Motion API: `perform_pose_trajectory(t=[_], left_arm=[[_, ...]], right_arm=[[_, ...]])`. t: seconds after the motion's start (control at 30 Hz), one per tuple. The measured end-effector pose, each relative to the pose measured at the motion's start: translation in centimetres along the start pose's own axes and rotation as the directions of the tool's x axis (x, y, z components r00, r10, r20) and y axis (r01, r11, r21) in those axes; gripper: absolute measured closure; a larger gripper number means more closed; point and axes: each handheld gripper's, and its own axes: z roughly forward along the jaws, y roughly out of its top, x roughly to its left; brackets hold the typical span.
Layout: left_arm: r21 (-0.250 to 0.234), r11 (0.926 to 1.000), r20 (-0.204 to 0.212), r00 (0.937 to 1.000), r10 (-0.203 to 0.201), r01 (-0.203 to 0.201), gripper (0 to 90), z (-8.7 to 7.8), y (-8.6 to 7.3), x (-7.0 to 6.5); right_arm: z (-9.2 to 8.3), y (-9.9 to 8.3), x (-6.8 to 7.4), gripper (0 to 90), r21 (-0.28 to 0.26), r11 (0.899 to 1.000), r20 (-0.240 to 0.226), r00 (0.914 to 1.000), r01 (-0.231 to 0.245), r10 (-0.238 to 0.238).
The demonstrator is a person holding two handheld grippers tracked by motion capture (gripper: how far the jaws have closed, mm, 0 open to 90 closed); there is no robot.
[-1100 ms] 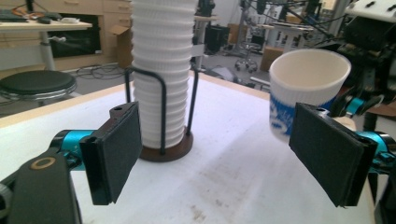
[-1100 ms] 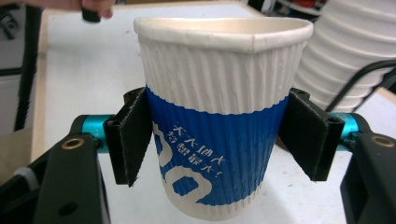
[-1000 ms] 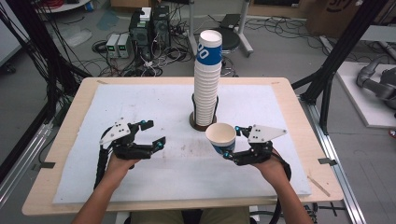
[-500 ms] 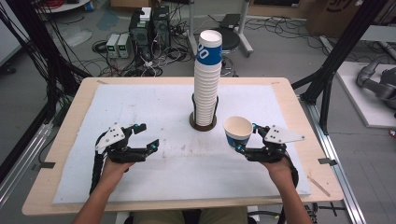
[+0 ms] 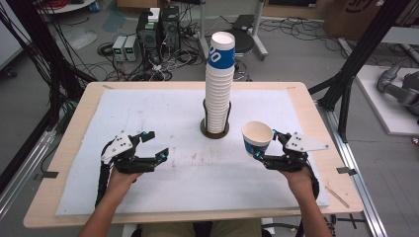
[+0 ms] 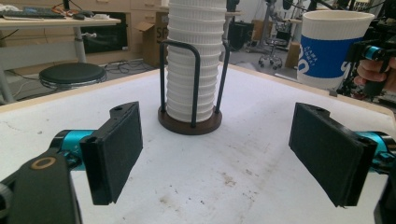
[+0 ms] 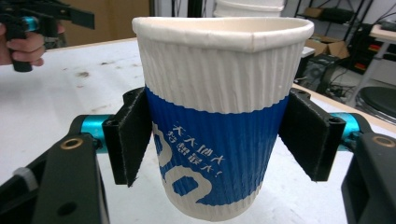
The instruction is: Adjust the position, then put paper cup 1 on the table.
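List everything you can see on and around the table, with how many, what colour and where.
Paper cup: one, white with blue band, upright between the right gripper's pads, right of the stack.
Cup stack: one tall stack, white, top cup blue-banded, table centre.
Holder: one, brown base, black wire uprights, around the stack.
Mat: one, white, stained, covering the table.
Table: one, light wood.
Electronics boxes: several, on the floor behind.
Left gripper: black, open, holding nothing, left front.
Right gripper: black, shut on the cup.

My ribbed paper cup [image 7: 219, 116] is white above a blue band with white lettering; my jaw pads are black on turquoise posts; the tabletop's white mat [image 5: 163, 118] shows brown specks.
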Motion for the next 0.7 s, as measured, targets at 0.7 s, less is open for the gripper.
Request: perform_pose_trajectory(t=[0.7], left_arm=[[0.002, 1.0, 0.006, 1.0, 0.003, -0.003, 17.5, 0.1, -0.1, -0.1]], right_arm=[[1.6, -0.4, -4.6, 29.0, -0.012, 0.998, 0.266, 0.9617, -0.064, 0.065]])
